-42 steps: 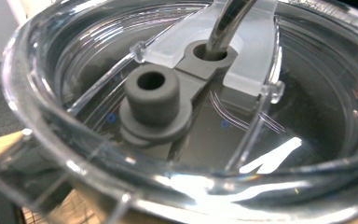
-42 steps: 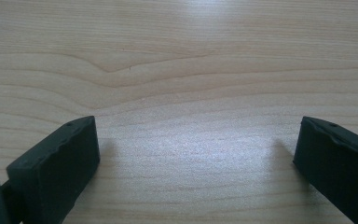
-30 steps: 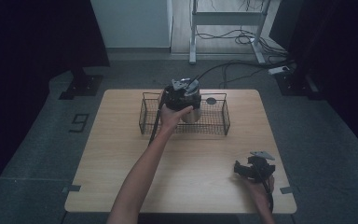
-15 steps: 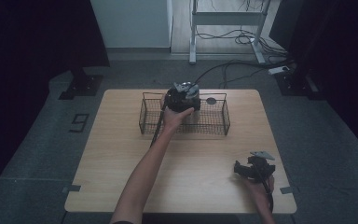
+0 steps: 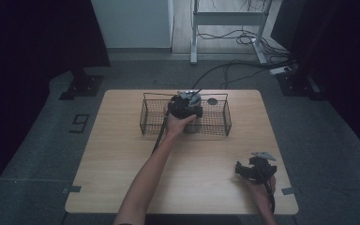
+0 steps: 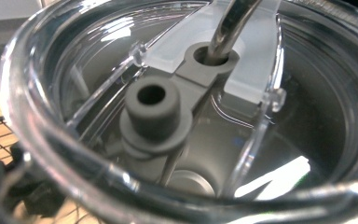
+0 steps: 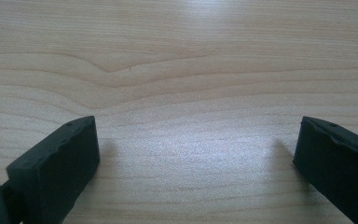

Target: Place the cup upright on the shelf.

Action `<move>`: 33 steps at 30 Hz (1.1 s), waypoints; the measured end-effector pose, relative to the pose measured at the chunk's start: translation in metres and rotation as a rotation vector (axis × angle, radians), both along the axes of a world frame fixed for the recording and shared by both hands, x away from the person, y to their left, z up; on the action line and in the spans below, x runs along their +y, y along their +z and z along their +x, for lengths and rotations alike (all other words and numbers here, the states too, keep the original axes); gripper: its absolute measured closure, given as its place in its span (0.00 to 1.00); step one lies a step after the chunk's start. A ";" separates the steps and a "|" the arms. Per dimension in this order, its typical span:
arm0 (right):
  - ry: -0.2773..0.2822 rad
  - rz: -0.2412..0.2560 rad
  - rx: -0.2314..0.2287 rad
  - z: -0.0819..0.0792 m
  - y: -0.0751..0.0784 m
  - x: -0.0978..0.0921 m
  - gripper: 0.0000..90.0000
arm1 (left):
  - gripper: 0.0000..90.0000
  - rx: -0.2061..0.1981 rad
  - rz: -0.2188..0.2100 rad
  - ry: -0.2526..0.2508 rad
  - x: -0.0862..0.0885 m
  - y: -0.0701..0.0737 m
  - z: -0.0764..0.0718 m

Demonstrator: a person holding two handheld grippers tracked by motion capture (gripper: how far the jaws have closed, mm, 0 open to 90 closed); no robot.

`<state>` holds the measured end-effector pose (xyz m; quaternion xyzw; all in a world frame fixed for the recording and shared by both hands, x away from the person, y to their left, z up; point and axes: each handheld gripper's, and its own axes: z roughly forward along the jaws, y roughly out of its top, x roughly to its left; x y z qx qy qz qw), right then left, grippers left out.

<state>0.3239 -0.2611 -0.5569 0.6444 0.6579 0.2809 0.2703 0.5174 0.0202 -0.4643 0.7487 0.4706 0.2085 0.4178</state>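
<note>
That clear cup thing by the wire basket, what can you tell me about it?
The clear container looks like transparent plastic, with a thick rounded rim. Inside it, clear ribs frame a grey piece with two round sockets; a shiny metal rod stands in the far one, beside a frosted plate. Seen from the high view it sits at the wire basket, under the left gripper. Whether that gripper grips it cannot be told.
</note>
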 end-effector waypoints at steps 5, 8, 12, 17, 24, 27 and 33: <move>-0.001 0.000 0.000 0.000 0.000 0.000 0.00 | 0.04 -0.018 0.022 -0.015 -0.002 -0.002 -0.007; 0.000 0.000 0.001 0.000 0.000 0.000 0.00 | 0.00 -0.038 0.044 -0.016 -0.003 -0.002 -0.011; 0.000 0.000 0.001 0.000 0.000 0.000 0.00 | 0.00 -0.076 0.035 -0.035 0.001 0.005 -0.019; 0.000 0.000 0.001 0.000 0.000 0.000 0.00 | 0.00 -0.097 -0.009 -0.040 0.011 0.014 -0.028; 0.000 0.000 0.001 0.000 0.000 0.000 0.00 | 0.00 -0.130 -0.033 -0.059 0.027 0.023 -0.050; 0.000 0.000 0.001 0.000 0.000 0.000 0.00 | 0.00 -0.137 -0.040 -0.069 0.039 0.029 -0.063; -0.002 0.001 0.003 0.000 0.000 0.000 0.00 | 0.02 -0.120 -0.058 -0.103 0.061 0.028 -0.098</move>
